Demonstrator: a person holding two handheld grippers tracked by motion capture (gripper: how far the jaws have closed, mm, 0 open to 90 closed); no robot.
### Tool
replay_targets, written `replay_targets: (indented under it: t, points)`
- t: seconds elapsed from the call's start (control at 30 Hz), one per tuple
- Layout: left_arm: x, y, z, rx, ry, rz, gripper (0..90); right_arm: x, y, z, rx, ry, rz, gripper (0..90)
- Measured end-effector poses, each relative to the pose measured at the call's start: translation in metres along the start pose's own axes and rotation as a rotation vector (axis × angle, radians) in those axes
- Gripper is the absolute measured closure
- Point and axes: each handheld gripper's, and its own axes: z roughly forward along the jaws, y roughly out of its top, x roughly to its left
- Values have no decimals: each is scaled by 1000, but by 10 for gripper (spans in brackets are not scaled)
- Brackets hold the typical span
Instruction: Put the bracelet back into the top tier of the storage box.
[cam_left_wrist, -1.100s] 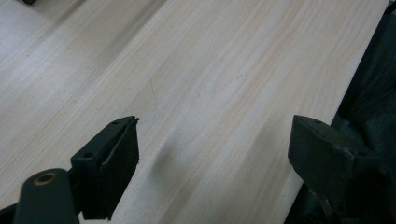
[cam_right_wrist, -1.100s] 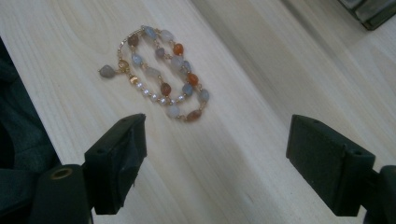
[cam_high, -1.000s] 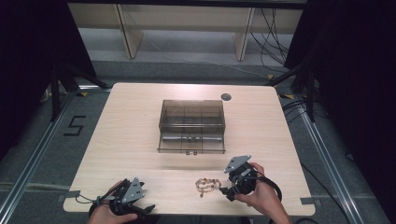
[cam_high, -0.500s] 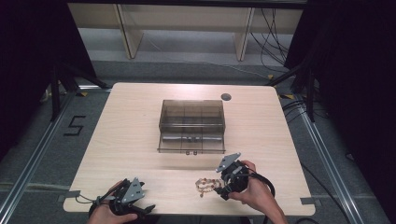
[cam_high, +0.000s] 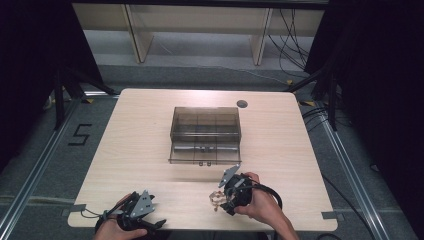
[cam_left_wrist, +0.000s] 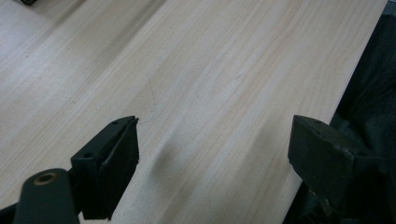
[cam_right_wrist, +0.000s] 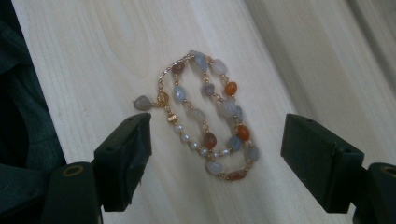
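Spread wide, the right gripper's (cam_right_wrist: 215, 144) two black jaws stand on either side of a beaded bracelet (cam_right_wrist: 208, 116) without touching it. In the right gripper view the bracelet lies coiled in loose loops on the pale wooden table (cam_right_wrist: 93, 56), its beads grey, white and orange on a gold-coloured chain, with one grey bead trailing off at the end nearest the left-hand jaw. That jaw is just beside the trailing bead; the other jaw stands clear of the loops.

From the high view the right gripper (cam_high: 226, 199) is held by a hand (cam_high: 260, 204) near the table's front edge, tilted down toward the bracelet (cam_high: 216, 198), which shows as a small pale cluster just at the jaw tips. Whether the tips rest on the wood is hard to judge from that height.

Behind it, near the table's (cam_high: 140, 130) middle, sits a smoky translucent box (cam_high: 205, 134) with inner compartments, well apart from the bracelet. A small dark round disc (cam_high: 242, 104) lies near the far edge.

At the front left corner the left gripper (cam_high: 152, 226) is held low in the other hand (cam_high: 111, 230). In the left gripper view its jaws (cam_left_wrist: 212, 154) are also parted wide, with bare wood (cam_left_wrist: 210, 70) between them and nothing held.
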Motion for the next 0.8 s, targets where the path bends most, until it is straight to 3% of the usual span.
replay_targets:
  t: [0.8]
  points:
    - [0,0,0,-5,-3,1,165,-4,11,18,70,55,-26,336]
